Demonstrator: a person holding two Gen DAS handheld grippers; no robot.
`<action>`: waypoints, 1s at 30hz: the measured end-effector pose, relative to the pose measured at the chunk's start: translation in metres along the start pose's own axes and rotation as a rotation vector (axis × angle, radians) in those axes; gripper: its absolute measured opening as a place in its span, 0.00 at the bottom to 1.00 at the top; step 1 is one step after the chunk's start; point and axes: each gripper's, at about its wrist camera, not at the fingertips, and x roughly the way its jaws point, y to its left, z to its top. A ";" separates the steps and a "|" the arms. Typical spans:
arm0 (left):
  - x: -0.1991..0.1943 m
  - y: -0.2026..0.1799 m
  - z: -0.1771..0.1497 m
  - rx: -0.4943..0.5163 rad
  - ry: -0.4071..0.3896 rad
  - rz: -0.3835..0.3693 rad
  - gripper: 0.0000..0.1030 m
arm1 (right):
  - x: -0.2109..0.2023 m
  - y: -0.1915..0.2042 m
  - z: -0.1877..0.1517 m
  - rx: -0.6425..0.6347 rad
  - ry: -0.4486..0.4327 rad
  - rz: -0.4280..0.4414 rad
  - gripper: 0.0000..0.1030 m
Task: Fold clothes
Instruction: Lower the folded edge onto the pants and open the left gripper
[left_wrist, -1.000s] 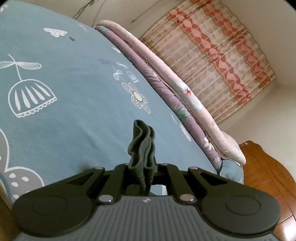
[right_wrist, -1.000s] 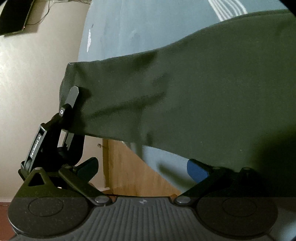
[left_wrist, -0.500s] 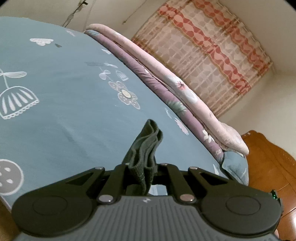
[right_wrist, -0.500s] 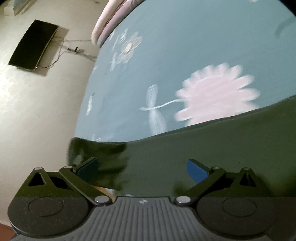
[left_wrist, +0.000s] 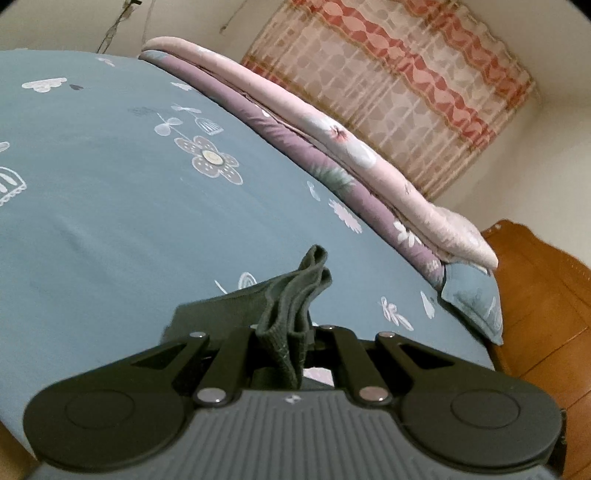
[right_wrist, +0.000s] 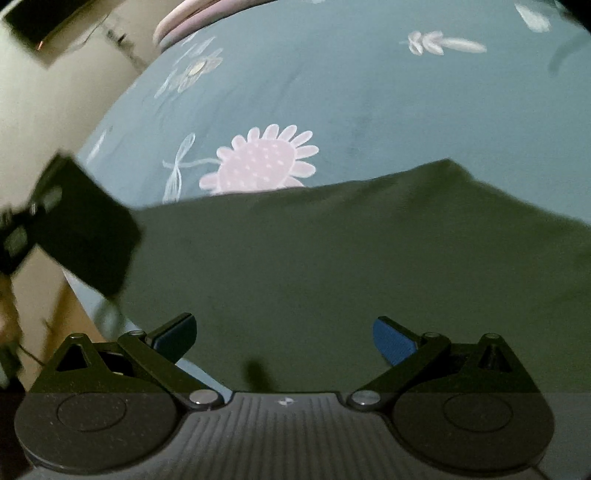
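A dark green garment (right_wrist: 332, 258) lies spread across the near part of the blue bed sheet (right_wrist: 369, 110) in the right wrist view. My right gripper (right_wrist: 284, 338) hangs just above it, open, with nothing between its blue pads (right_wrist: 395, 341). In the left wrist view my left gripper (left_wrist: 284, 343) is shut on a bunched, ribbed edge of the same green garment (left_wrist: 295, 295), which sticks up between the fingers and trails off to the left onto the sheet (left_wrist: 110, 203). The left gripper's dark body (right_wrist: 70, 225) shows blurred at the left of the right wrist view.
Folded pink and purple quilts (left_wrist: 332, 147) lie along the far side of the bed. A patterned curtain (left_wrist: 406, 92) hangs behind them, and a wooden bed frame (left_wrist: 535, 295) stands at the right. A dark flat object (right_wrist: 40, 22) lies on the pale floor beyond the bed.
The garment, held up in front of the right camera a second ago, has come down flat on the sheet. The left gripper has lowered towards the bed with the edge still pinched.
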 end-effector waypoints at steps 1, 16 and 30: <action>0.001 -0.004 -0.003 0.001 0.005 -0.003 0.04 | -0.003 0.001 -0.003 -0.018 -0.001 -0.006 1.00; 0.041 -0.048 -0.046 0.130 0.145 0.003 0.04 | -0.022 -0.009 -0.020 -0.016 -0.048 -0.001 1.00; 0.054 -0.071 -0.063 0.319 0.307 -0.102 0.25 | -0.012 -0.014 -0.018 0.039 -0.041 -0.038 1.00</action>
